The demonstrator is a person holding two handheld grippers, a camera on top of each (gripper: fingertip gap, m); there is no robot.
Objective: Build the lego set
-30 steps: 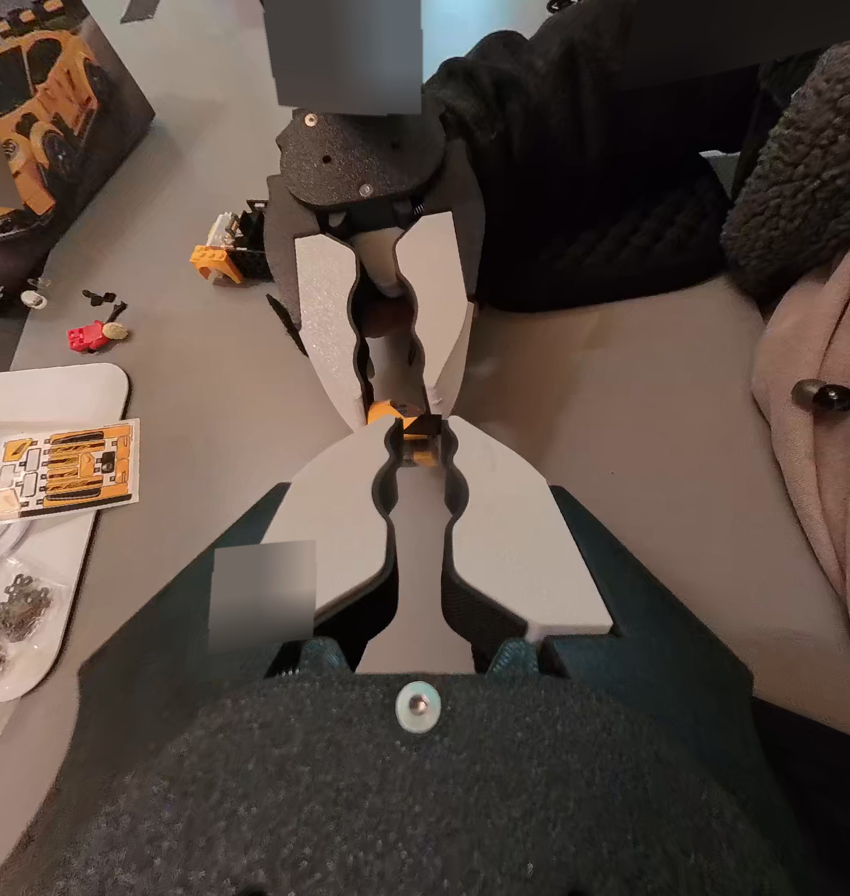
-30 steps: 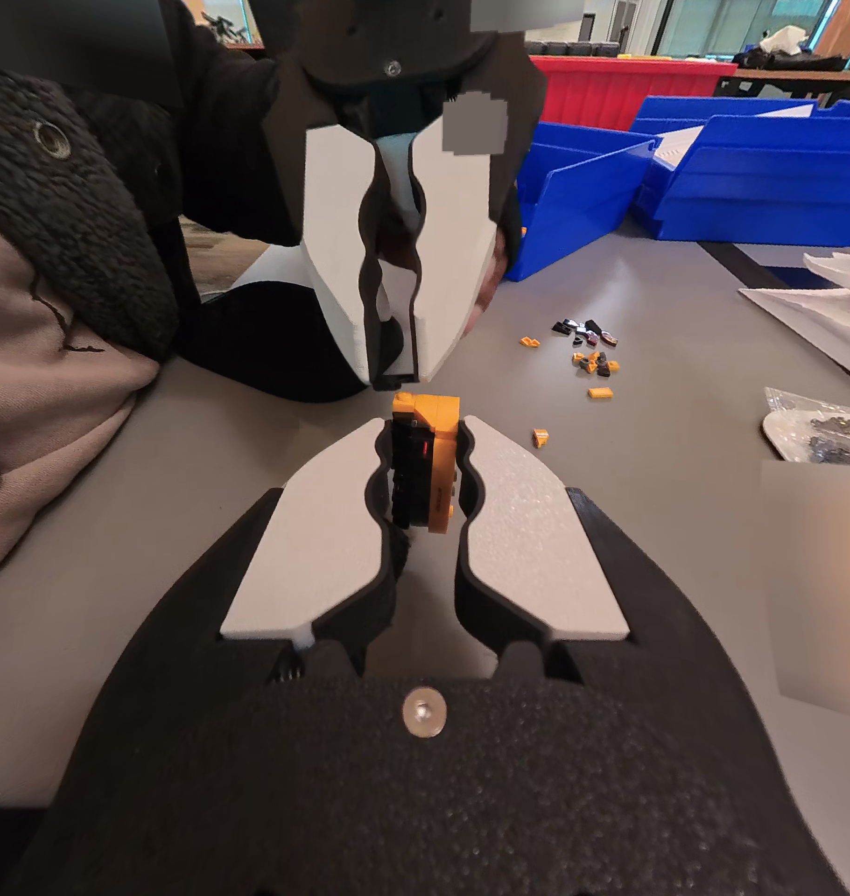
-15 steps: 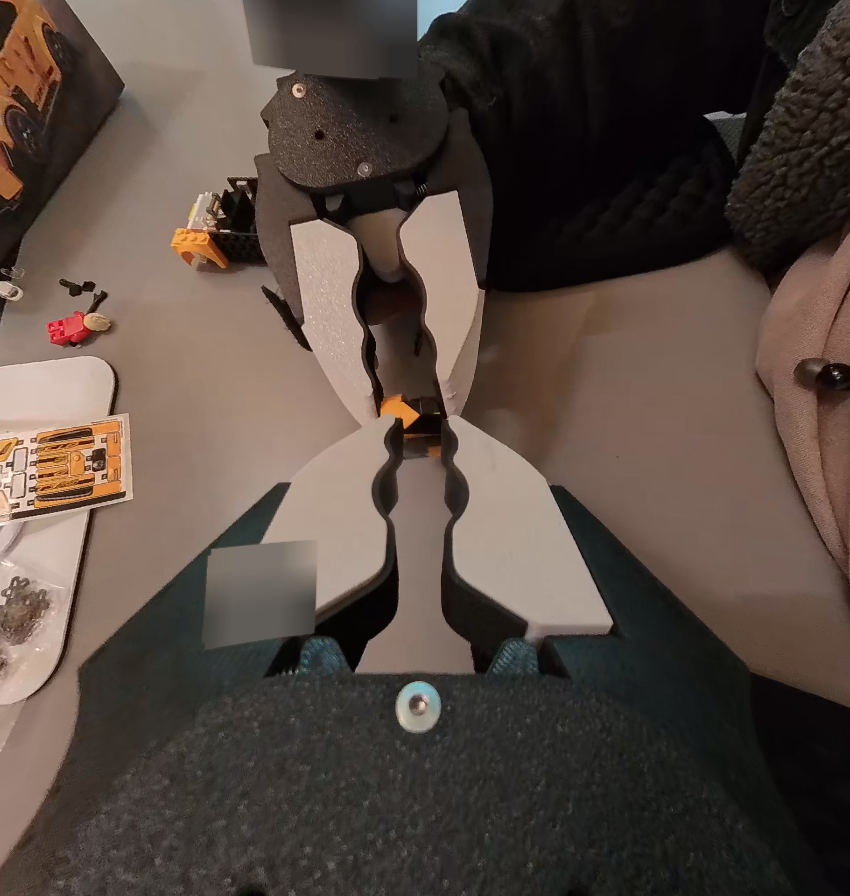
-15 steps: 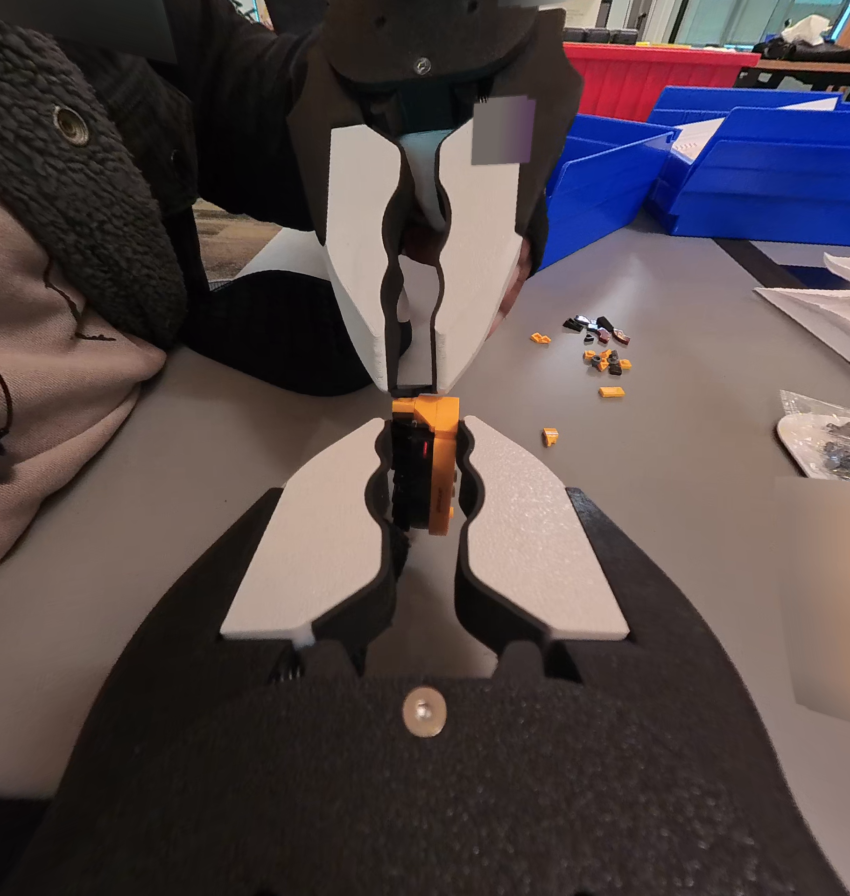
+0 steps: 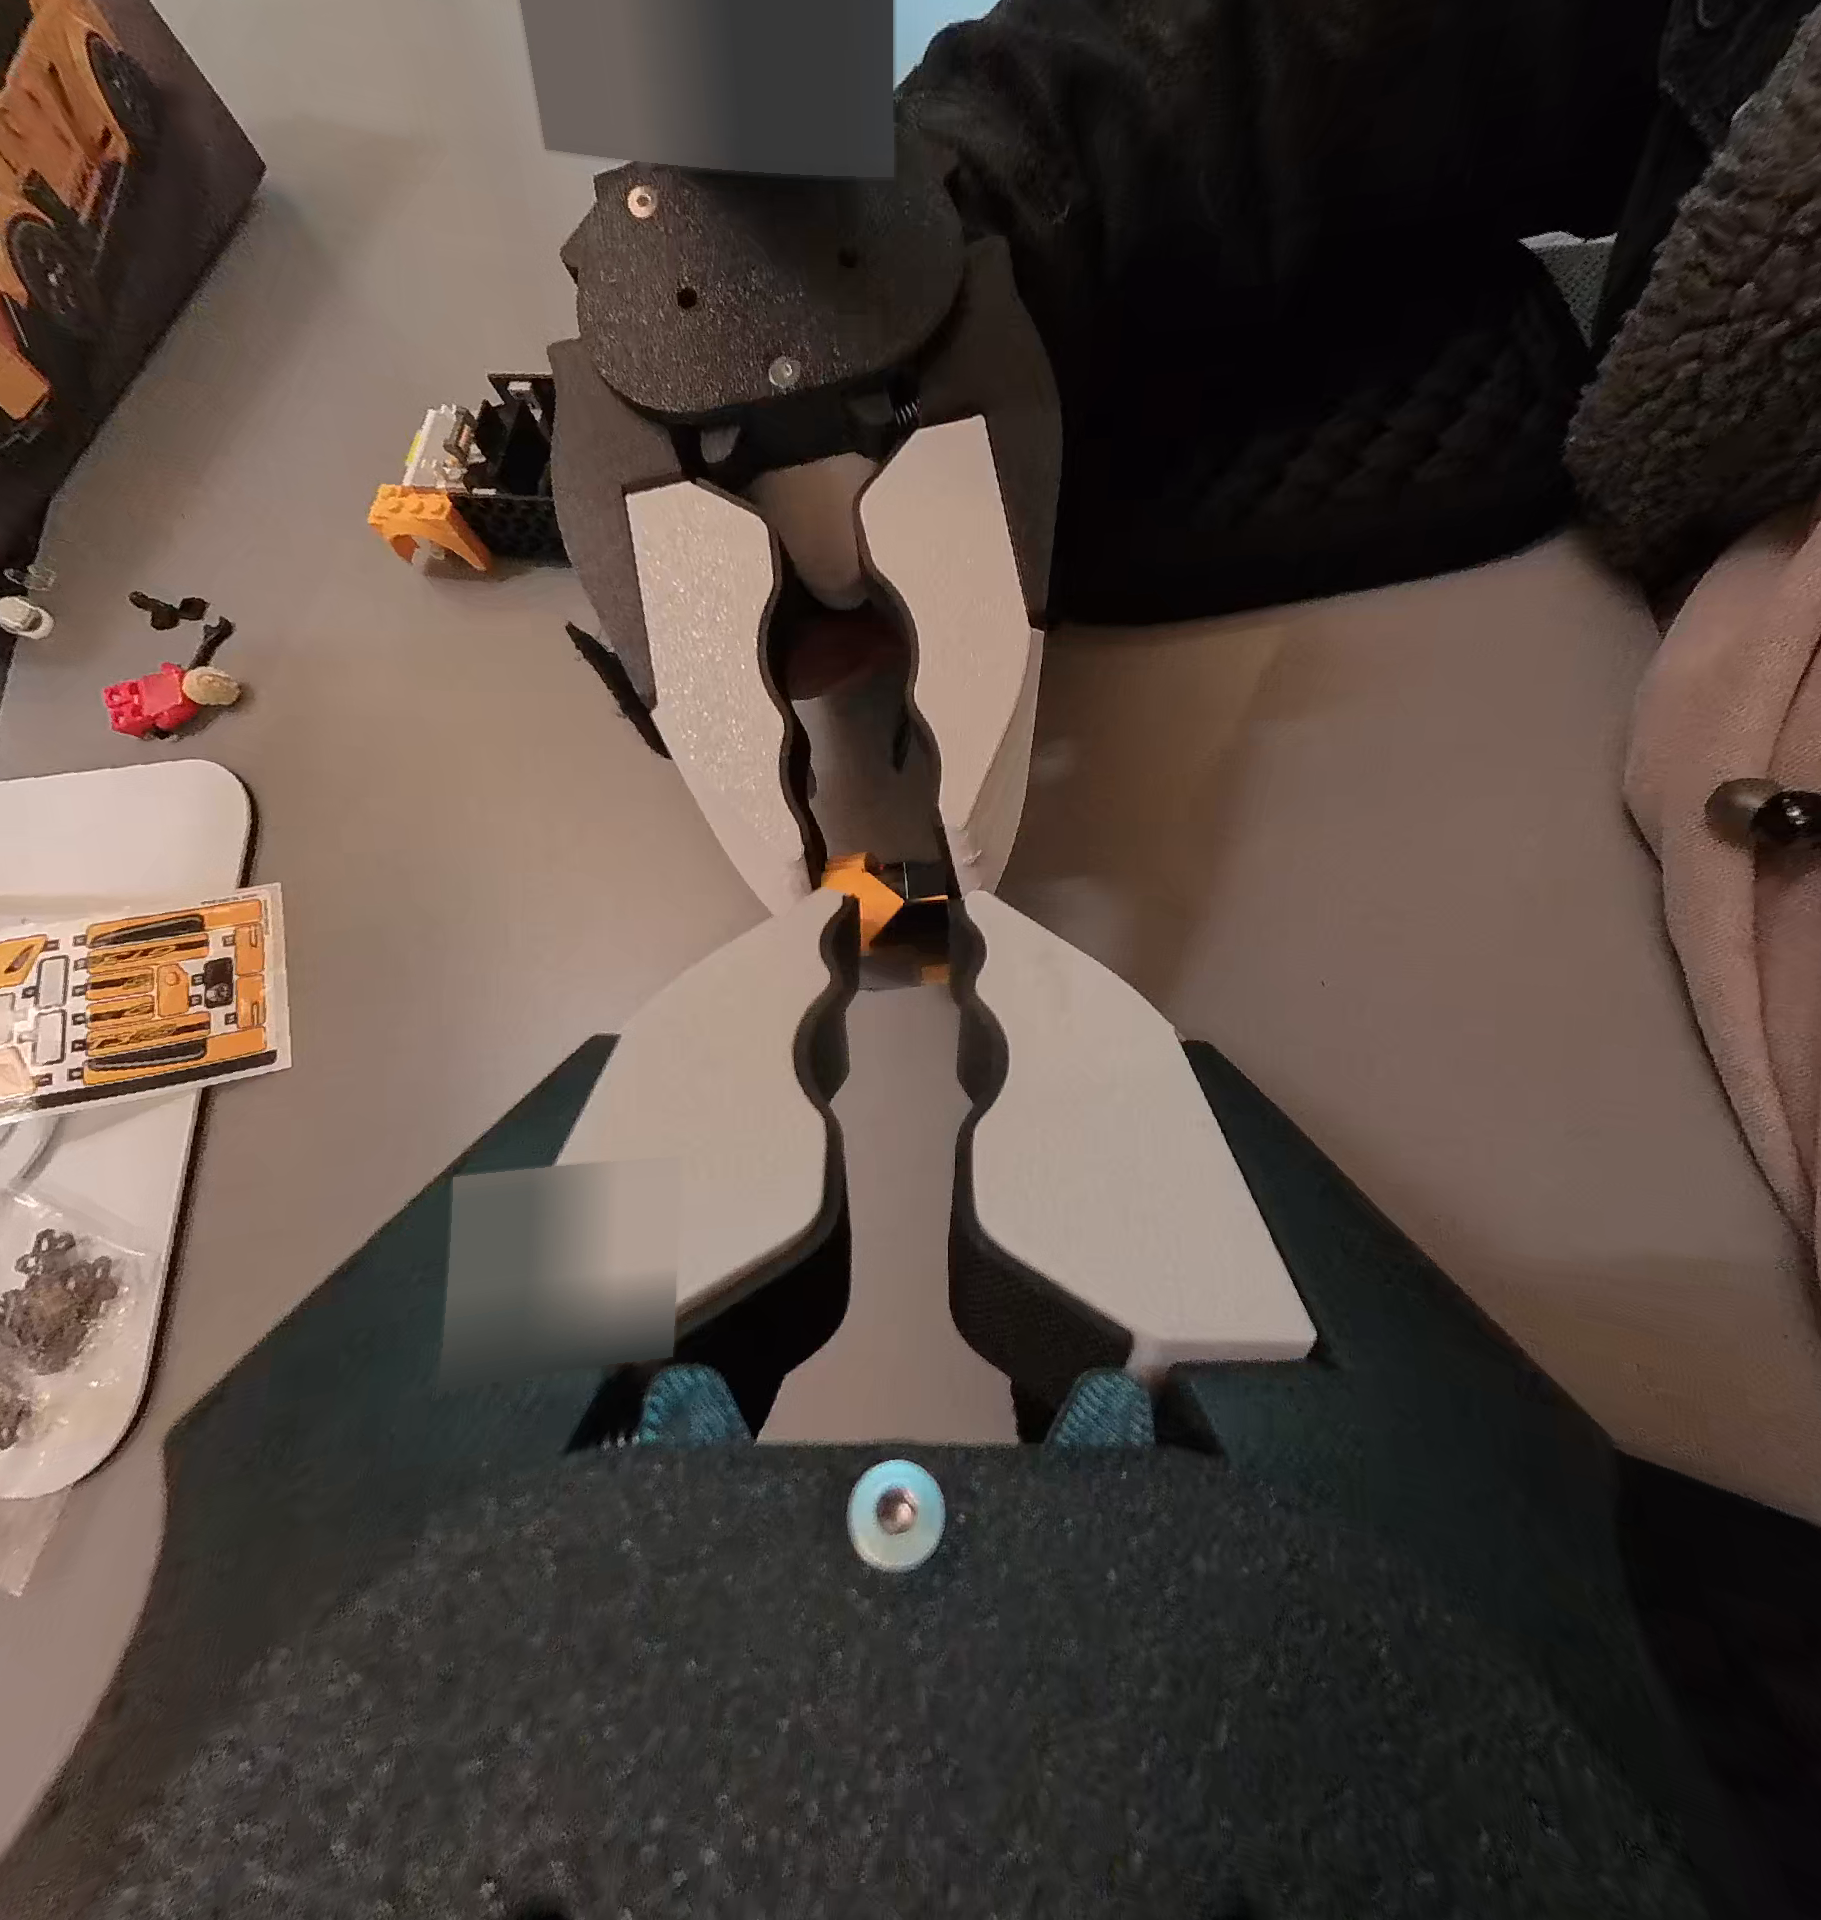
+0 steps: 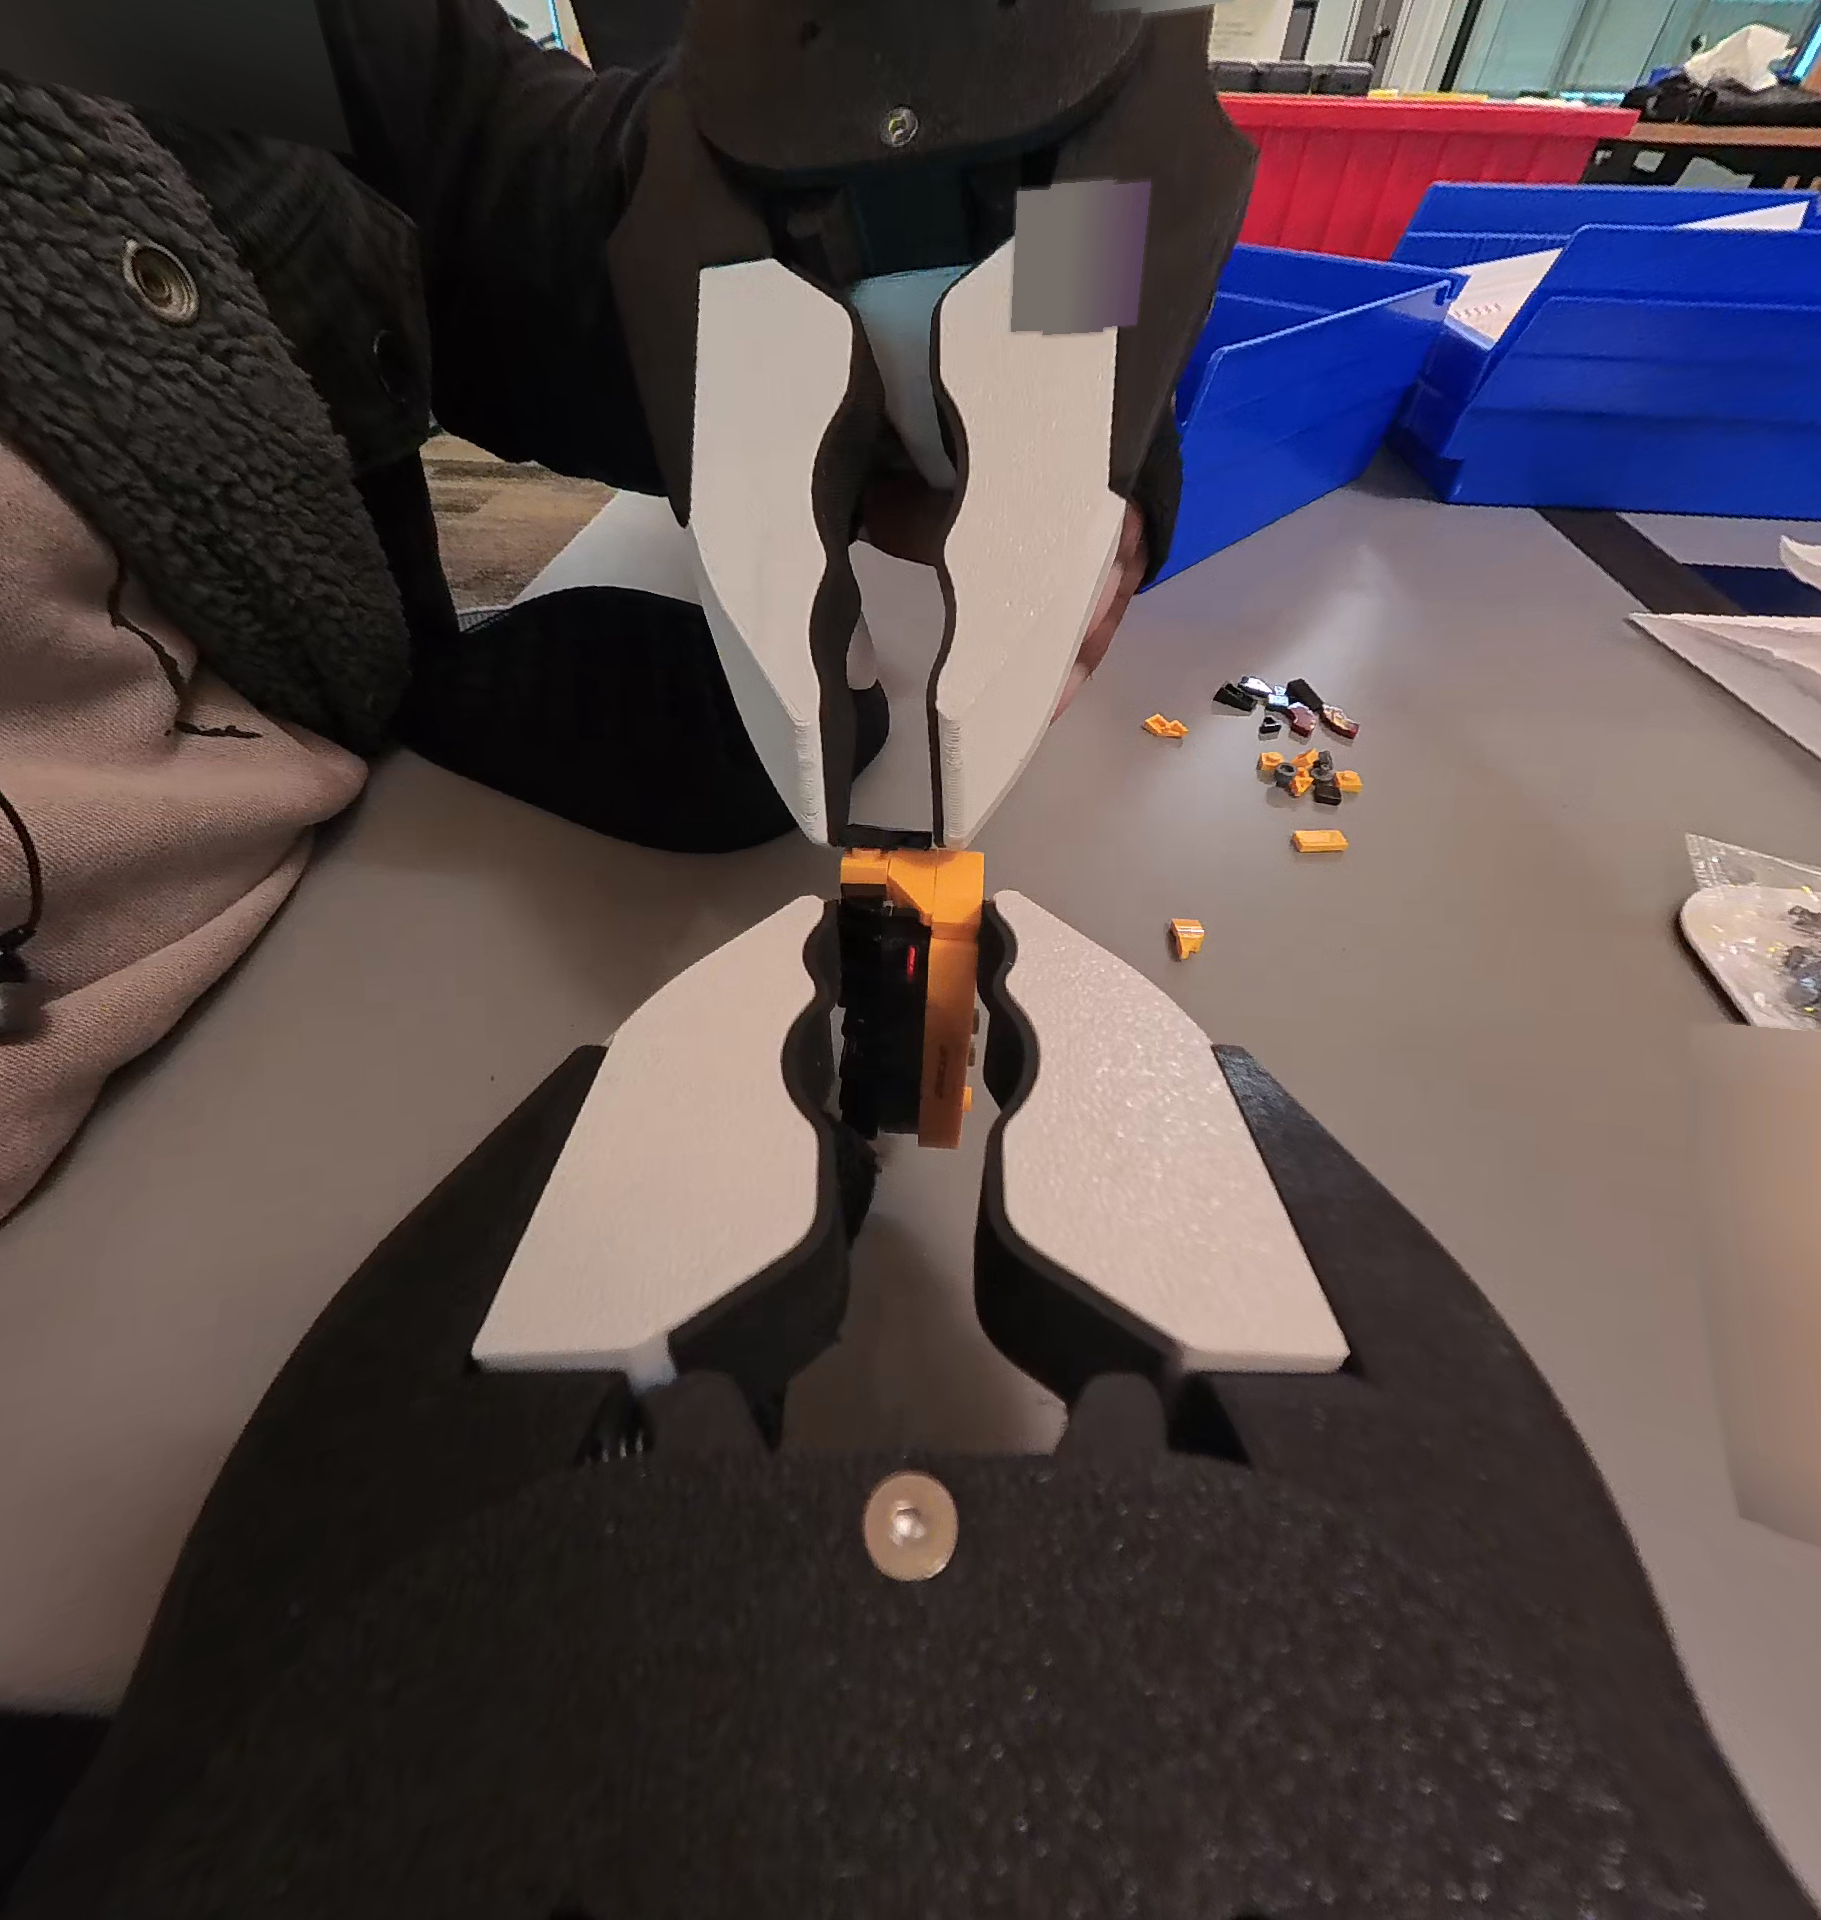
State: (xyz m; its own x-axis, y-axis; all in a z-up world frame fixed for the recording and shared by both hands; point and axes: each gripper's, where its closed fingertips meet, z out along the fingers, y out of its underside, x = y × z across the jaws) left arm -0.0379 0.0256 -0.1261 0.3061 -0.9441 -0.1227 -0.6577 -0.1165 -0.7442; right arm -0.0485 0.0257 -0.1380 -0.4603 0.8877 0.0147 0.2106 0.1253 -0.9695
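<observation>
The grey table (image 6: 1405, 1039) carries everything, with blue bins (image 6: 1612, 364) at its far side, beyond and to the right of the right tongs. A set box (image 5: 44, 239) printed with an orange car lies far ahead-left of the left tongs, and a white tray (image 5: 158, 821) with a sticker sheet (image 5: 121, 1003) and a clear bag of dark parts (image 5: 23, 1340) sits to their left.

The right tongs (image 6: 906, 935) are clenched on an orange-and-black lego assembly (image 6: 911, 1018), held on edge between the two white fingers. The left tongs (image 6: 885, 831) meet them tip to tip from the opposite side, gripping a small black piece (image 6: 885, 834) that touches the assembly's top end.

A partly built orange-and-black chunk (image 5: 470, 488) rests just left of the right tongs' body in the left wrist view. Loose small bricks (image 6: 1290, 758) lie scattered right of the tongs, and a red minifigure piece (image 5: 153, 701) lies left of them.
</observation>
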